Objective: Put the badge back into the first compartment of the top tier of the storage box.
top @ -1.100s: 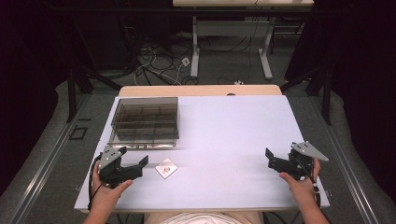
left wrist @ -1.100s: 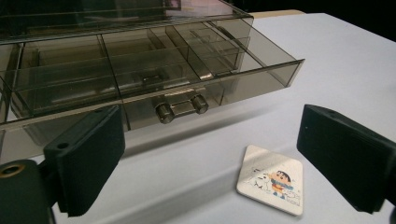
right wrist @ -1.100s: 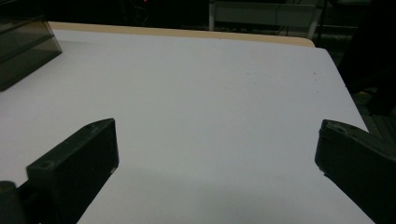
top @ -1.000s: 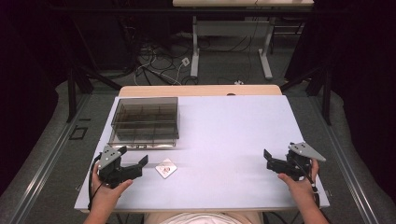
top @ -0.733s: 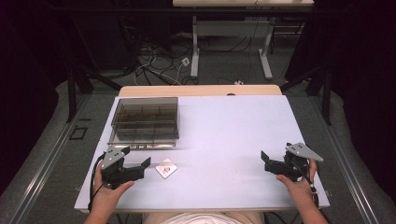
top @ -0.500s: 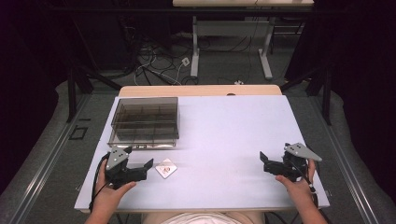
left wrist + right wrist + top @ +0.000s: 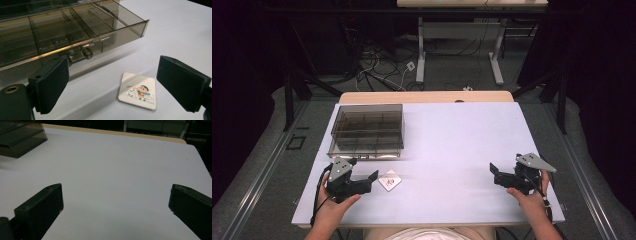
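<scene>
The person's left hand-held gripper (image 7: 364,182) sits low over the white table (image 7: 452,145) with its two black jaws spread wide, gripping nothing; just ahead of those jaws, lying flat on the table and touching neither of them, is a small square white card with rounded corners and a cartoon boy and white dog printed on it (image 7: 139,90). Beyond the card and a little to the jaws' left stands a smoky transparent plastic organiser box divided into compartments (image 7: 67,32), with a small metal latch knob (image 7: 87,53) on the front face nearest this hand-held gripper. The right hand-held gripper (image 7: 498,175) rests well apart, with the grey three-cornered plate on top of it, and its jaws too are spread wide with only bare table between them; from there the corner of the same box shows far ahead, off to the jaws' left
</scene>
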Action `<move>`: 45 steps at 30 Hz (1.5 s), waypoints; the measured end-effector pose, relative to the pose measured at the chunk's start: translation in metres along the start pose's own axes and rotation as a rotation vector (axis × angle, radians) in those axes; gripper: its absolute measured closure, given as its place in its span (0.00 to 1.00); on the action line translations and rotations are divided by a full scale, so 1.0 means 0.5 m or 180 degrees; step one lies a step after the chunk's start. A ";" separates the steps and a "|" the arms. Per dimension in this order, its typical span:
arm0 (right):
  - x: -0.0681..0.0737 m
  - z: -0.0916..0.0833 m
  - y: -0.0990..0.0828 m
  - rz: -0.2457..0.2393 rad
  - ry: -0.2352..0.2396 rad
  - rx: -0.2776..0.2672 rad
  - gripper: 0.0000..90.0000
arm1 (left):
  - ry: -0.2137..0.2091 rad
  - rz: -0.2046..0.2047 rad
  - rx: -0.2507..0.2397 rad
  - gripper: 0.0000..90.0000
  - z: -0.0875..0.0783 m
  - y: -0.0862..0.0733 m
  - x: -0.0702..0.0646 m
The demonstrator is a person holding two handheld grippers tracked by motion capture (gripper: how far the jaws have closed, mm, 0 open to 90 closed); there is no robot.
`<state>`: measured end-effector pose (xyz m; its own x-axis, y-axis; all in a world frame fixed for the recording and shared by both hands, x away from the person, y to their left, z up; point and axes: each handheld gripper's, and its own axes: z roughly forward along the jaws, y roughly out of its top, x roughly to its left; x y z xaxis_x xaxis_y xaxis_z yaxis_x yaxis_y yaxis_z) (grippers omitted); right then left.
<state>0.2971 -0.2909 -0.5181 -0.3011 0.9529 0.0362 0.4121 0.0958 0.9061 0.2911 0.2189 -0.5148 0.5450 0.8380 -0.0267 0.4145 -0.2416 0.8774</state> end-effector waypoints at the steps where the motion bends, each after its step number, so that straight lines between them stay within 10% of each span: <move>1: -0.002 0.001 0.000 -0.0030 0.0004 -0.0007 0.00 | -0.0026 -0.0010 0.0031 0.12 0.003 0.000 -0.002; 45: -0.001 0.005 -0.003 -0.0039 0.0096 0.0051 0.00 | -0.0385 0.0466 0.0850 0.17 0.100 -0.012 -0.043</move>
<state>0.2990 -0.2907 -0.5208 -0.3320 0.9425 0.0380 0.4217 0.1123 0.8998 0.3134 0.1777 -0.5434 0.6889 0.7246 0.0197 0.4931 -0.4884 0.7200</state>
